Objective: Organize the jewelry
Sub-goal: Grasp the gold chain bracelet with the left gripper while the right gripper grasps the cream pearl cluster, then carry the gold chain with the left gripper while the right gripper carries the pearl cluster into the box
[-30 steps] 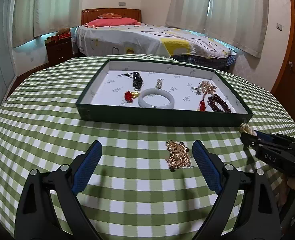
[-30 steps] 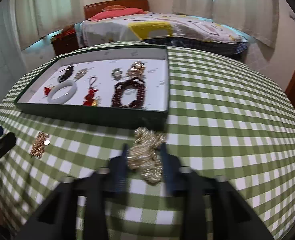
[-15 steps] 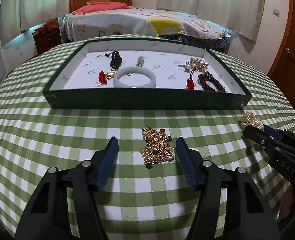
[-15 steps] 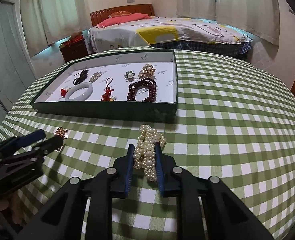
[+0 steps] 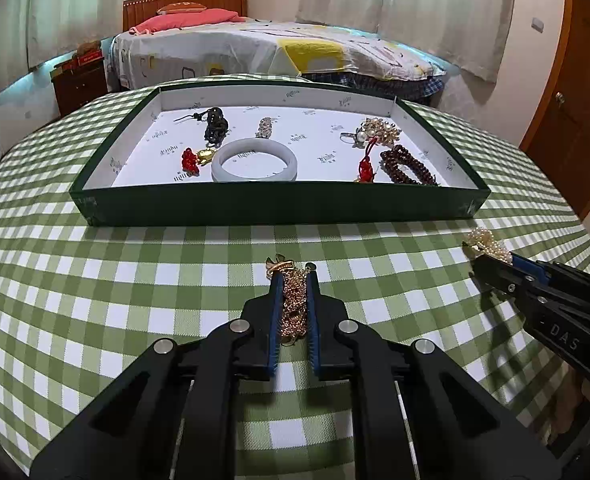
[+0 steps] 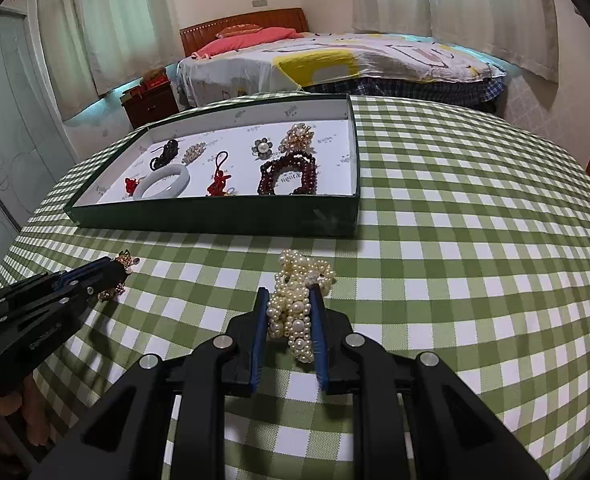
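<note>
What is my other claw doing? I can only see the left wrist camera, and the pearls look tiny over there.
Observer: The right claw is shut on the pearl bunch. A blue pad presses on each side, and the bunch's top pokes out past the tips.
Operator: Is my gold one all inside my claw?
Observer: No. Seen from the side, the left claw pinches the gold chain, but some of it hangs out underneath.
Operator: What's the shiny thing by the gold beads in the tray?
Observer: In the tray, that is a flower-shaped brooch with a pearl in its centre.
</note>
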Action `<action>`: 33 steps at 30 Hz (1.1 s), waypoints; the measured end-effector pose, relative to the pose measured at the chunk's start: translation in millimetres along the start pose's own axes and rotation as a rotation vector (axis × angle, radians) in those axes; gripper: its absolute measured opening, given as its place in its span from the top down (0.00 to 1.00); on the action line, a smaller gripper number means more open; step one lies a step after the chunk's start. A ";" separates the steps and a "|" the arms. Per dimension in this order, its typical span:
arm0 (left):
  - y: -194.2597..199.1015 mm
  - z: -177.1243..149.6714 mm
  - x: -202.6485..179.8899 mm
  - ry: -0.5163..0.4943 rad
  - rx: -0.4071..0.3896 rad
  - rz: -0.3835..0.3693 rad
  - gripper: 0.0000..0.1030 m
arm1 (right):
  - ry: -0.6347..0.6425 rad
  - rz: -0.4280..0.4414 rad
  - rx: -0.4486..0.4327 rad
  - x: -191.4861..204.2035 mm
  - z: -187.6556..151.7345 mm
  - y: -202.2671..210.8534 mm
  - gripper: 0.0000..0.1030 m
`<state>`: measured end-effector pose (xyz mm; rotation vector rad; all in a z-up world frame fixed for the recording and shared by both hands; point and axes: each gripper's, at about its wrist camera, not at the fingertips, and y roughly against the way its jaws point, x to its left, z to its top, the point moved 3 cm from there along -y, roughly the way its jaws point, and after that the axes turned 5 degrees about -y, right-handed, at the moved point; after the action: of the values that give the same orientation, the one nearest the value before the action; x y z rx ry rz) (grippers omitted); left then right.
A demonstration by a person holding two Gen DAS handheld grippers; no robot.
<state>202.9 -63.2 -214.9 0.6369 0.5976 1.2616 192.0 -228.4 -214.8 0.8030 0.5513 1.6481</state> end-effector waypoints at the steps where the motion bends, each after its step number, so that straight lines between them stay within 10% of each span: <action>1: 0.5 -0.4 1.4 0.006 -0.001 -0.004 0.89 | 0.000 -0.001 -0.001 0.3 -0.1 0.0 0.80; 33: 63.4 38.3 20.7 -0.007 -0.180 0.043 0.90 | 0.029 0.026 -0.153 26.5 22.7 37.7 0.80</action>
<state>192.3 -35.5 -144.0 0.5062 0.4600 1.3360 182.0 -212.6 -166.9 0.6775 0.4304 1.7058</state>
